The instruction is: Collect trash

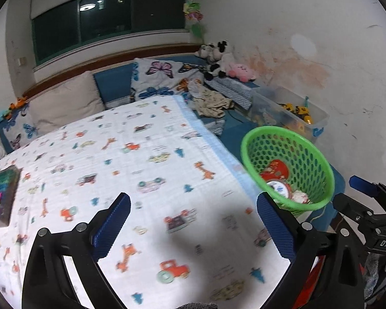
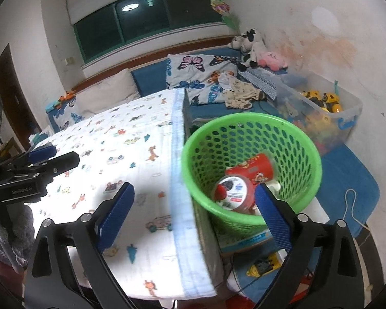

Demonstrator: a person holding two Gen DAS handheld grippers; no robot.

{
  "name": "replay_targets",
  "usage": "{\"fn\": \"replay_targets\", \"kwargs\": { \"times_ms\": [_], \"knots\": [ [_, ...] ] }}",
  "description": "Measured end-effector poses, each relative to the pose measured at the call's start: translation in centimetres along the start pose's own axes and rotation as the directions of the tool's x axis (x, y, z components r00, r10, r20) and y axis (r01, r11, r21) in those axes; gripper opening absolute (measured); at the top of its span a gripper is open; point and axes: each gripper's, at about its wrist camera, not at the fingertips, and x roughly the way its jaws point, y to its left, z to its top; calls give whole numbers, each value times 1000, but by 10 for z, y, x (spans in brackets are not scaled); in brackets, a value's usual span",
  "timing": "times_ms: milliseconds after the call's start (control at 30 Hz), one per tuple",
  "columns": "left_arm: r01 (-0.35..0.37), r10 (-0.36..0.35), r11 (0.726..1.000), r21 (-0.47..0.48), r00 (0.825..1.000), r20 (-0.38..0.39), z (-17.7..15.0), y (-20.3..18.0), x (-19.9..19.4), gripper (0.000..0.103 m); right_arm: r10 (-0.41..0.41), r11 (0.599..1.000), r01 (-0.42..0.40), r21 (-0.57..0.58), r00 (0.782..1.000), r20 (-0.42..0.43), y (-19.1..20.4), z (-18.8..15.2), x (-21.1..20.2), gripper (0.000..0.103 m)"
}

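Bedroom scene: cartoon-print cloth covers the table point(image 1: 141, 154), a dark printed box point(image 1: 2, 195) lies at its far left, left tongs point(image 1: 193, 226) and right tongs point(image 2: 193, 219) both hover spread and empty. Green basket point(image 2: 249, 164) sits just off the table's right edge, red packet point(image 2: 254, 170) and round lidded tub point(image 2: 231, 193) inside. Judgement: if the box is trash, left tongs should square up on it; readable: "DAS", "GenRobot.AI"; tub label too blurred.

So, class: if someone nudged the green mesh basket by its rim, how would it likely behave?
The green mesh basket looks like thin perforated plastic, so probably light and slightly flexible. It seems perched on a box beside the bed, so it may tip or slide. The red containers inside would likely shift.
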Motion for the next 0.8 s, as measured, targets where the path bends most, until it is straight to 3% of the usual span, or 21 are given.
{"fn": "replay_targets", "kwargs": {
  "times_ms": [400, 800],
  "knots": [
    [-104, 106, 991, -86, 994, 19, -32, 49, -35, 96, 46, 998, -46, -40, 999, -2, 37, -9, -2, 97],
    [-163, 169, 974, -155, 985, 24, -65, 80, -60, 96, 60, 995, -61, -85, 998, -15, 63, -20, 0, 98]
  ]
}}
